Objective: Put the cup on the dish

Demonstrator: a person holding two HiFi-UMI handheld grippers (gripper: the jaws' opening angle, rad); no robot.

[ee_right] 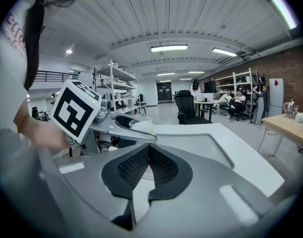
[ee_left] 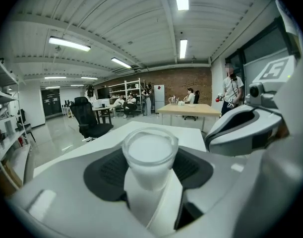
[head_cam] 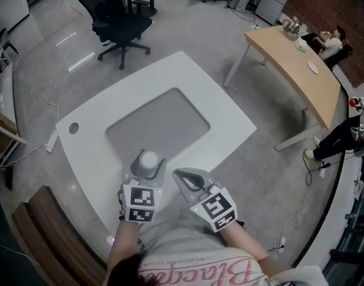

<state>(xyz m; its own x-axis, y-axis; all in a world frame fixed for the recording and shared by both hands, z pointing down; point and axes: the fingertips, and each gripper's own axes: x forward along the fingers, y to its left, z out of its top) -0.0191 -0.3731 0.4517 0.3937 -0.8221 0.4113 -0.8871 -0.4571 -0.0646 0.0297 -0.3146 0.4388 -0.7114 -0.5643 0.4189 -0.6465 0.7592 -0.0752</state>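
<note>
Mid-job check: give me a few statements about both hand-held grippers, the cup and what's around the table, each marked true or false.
1. The left hand-held gripper has the white cup clamped between its jaws. True.
2. The right hand-held gripper is spread wide around a second cup. False: its jaws are together with nothing between them.
3. The cup lies on its side on the grey panel. False: it stands upright in the left hand-held gripper, mouth up.
4. A black office chair stands beyond the far side of the white table. True.
</note>
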